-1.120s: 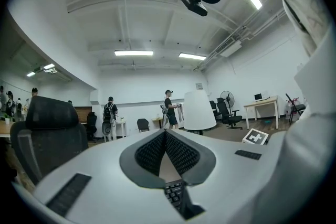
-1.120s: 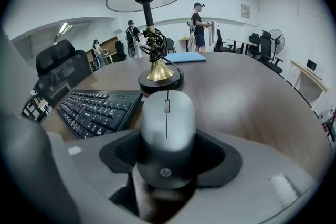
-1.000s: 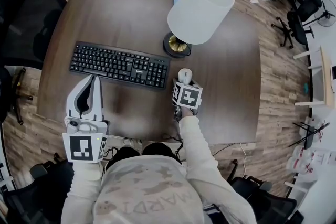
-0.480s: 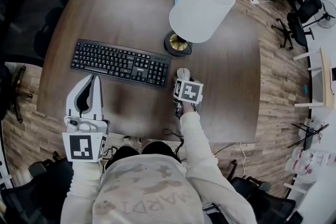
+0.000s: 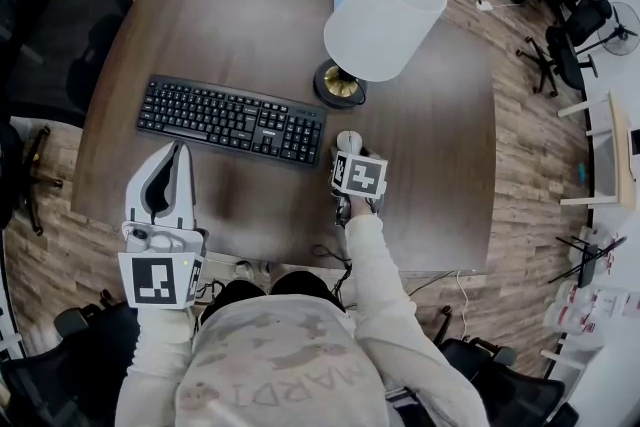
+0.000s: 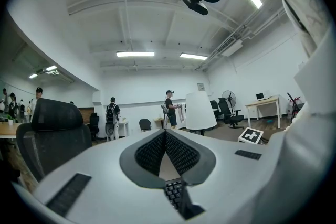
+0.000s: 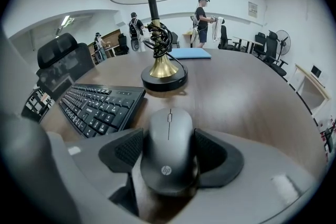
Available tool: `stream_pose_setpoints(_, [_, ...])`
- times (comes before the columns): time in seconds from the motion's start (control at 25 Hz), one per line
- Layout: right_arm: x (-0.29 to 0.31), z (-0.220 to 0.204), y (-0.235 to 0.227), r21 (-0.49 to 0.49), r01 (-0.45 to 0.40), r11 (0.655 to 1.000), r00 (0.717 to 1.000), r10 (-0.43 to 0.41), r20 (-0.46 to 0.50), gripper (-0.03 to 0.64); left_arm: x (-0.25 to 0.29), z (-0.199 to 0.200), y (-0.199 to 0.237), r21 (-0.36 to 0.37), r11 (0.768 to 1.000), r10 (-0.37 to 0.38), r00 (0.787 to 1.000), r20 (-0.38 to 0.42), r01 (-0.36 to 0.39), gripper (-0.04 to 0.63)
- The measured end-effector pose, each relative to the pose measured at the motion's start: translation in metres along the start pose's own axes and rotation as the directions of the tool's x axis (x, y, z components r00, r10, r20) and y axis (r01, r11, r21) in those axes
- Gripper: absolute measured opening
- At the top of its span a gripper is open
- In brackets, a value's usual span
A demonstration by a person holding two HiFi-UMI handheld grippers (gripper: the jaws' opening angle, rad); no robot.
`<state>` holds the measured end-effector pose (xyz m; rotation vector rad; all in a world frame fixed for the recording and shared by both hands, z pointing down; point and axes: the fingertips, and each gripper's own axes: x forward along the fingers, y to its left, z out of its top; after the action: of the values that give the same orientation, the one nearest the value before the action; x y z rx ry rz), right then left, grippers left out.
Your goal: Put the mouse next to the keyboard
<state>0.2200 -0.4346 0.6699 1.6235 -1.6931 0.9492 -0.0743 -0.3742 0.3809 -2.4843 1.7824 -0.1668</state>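
Your right gripper (image 7: pixel 169 152) clamps the one mouse (image 7: pixel 168 168), smooth dark grey with a scroll wheel, between its jaws, one keyboard (image 7: pixel 97 105) just ahead-left; your left gripper (image 6: pixel 166 136) has its jaws pressed together.

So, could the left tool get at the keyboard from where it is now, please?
Probably yes: the left tool points at the keyboard from the near side, with only bare table between them. Its jaws are shut, so they'd need opening.
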Motion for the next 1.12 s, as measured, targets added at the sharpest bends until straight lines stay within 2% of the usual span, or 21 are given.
stream_pose_setpoints(0.16, [-0.004,0.003,-0.001,0.002,-0.001,1.0,1.0,0.001,0.024,0.314,-0.002,0.001,-0.002,0.002,1.0,-0.005,1.0,0.005,0.005,0.006])
stream_pose_setpoints(0.44, [-0.029,0.011,0.005,-0.013,-0.03,0.999,0.992,0.032,0.124,0.311,-0.005,0.005,-0.003,0.008,1.0,-0.019,1.0,0.015,0.019,0.006])
stream_pose_setpoints(0.56, [-0.042,0.01,0.015,-0.015,-0.08,0.997,0.984,0.081,0.161,0.257,-0.008,0.007,-0.004,0.009,1.0,-0.027,0.999,0.02,0.027,0.006])
stream_pose_setpoints(0.64, [-0.049,0.008,0.02,-0.015,-0.094,0.995,0.979,0.096,0.178,0.196,-0.01,0.009,-0.006,0.009,0.999,-0.034,0.999,0.023,0.034,0.006])
stream_pose_setpoints(0.76, [-0.061,0.005,0.019,-0.013,-0.082,0.997,0.974,0.083,0.209,0.034,-0.014,0.013,-0.01,0.013,0.999,-0.05,0.998,0.032,0.05,0.006])
stream_pose_setpoints(0.8, [-0.065,0.004,0.021,-0.009,-0.089,0.996,0.972,0.089,0.22,0.011,-0.015,0.014,-0.01,0.014,0.998,-0.055,0.998,0.034,0.054,0.006])
stream_pose_setpoints(1.12, [-0.109,0.005,0.035,-0.009,-0.14,0.99,0.927,0.134,0.351,0.009,-0.031,0.02,-0.013,0.016,0.995,-0.095,0.993,0.065,0.094,0.006])
